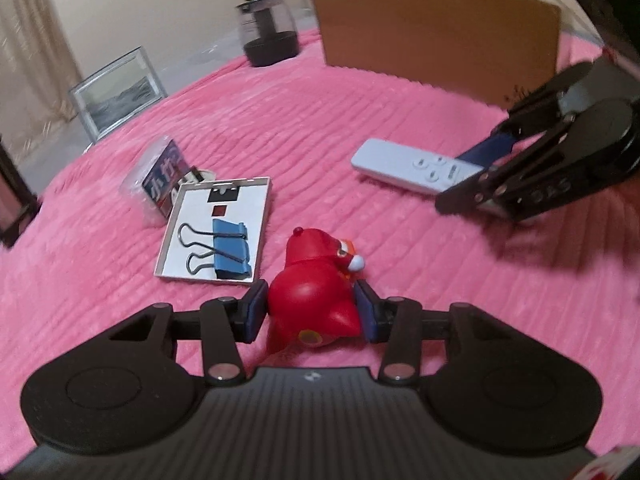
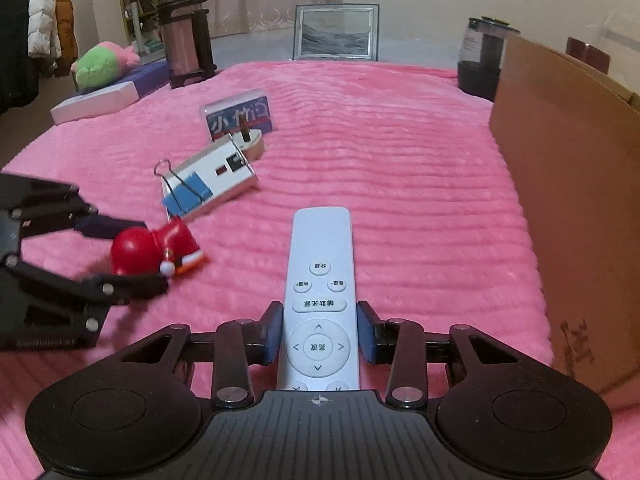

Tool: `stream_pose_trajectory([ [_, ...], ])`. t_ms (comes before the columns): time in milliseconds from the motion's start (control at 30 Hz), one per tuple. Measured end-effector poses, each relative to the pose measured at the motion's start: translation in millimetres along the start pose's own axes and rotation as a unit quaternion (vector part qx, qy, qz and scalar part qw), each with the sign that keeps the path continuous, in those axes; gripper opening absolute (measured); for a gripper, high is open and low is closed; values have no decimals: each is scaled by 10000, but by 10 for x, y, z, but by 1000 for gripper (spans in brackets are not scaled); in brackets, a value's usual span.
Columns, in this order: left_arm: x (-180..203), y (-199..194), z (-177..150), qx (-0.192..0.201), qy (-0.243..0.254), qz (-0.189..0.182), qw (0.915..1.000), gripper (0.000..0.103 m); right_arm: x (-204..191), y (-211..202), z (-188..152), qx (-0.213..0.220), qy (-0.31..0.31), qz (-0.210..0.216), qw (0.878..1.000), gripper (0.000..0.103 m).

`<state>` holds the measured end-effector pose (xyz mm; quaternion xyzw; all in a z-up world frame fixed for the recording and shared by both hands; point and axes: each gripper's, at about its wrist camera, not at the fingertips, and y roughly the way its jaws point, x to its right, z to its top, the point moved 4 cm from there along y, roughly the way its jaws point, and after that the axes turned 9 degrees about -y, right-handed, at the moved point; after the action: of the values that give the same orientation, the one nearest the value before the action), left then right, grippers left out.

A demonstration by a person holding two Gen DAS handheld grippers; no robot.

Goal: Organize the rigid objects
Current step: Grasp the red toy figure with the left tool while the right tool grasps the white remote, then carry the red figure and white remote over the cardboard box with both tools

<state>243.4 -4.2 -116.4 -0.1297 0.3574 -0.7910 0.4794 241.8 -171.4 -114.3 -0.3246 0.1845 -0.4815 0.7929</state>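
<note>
A red toy figure (image 1: pixel 312 284) lies on the pink blanket (image 1: pixel 360 112), and my left gripper (image 1: pixel 312 310) is shut on its body, one blue pad on each side. The right wrist view shows the same toy (image 2: pixel 148 248) between the left gripper's fingers (image 2: pixel 108 226). A white remote control (image 2: pixel 320 272) lies lengthwise, and my right gripper (image 2: pixel 320 334) is shut on its lower part, pads against both edges. In the left wrist view the remote (image 1: pixel 404 166) sits at the right with the right gripper (image 1: pixel 468 178) on its near end.
A blue binder clip (image 1: pixel 232 250) lies in a shallow white tray (image 1: pixel 256 196), with a wrapped blue card box (image 1: pixel 162 178) beside it. A tall cardboard box (image 2: pixel 568 208) walls the right side. At the far edge stand a picture frame (image 2: pixel 336 34), a dark jar (image 2: pixel 480 60) and a flask (image 2: pixel 184 32).
</note>
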Motion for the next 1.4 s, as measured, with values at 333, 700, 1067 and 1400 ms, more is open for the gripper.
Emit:
stream_pose_trajectory([
  [333,-14,47,-24,45,63,-22,10000,41,-49,68,4,180,-114,-164,9996,36],
  [700,-83,-72,15,66,-1313,-97,9913,41,-64,147,71,274,-53,-324,9991,36],
  [1067,-5,-370,63,226,-2018,-45,9792,41,-75,-307,142,601,137,-283,9977,35],
  [1400,305,-785,539,445,-2259,-63,9731,41,156,-1171,327,1084,421,-361,9926,35],
])
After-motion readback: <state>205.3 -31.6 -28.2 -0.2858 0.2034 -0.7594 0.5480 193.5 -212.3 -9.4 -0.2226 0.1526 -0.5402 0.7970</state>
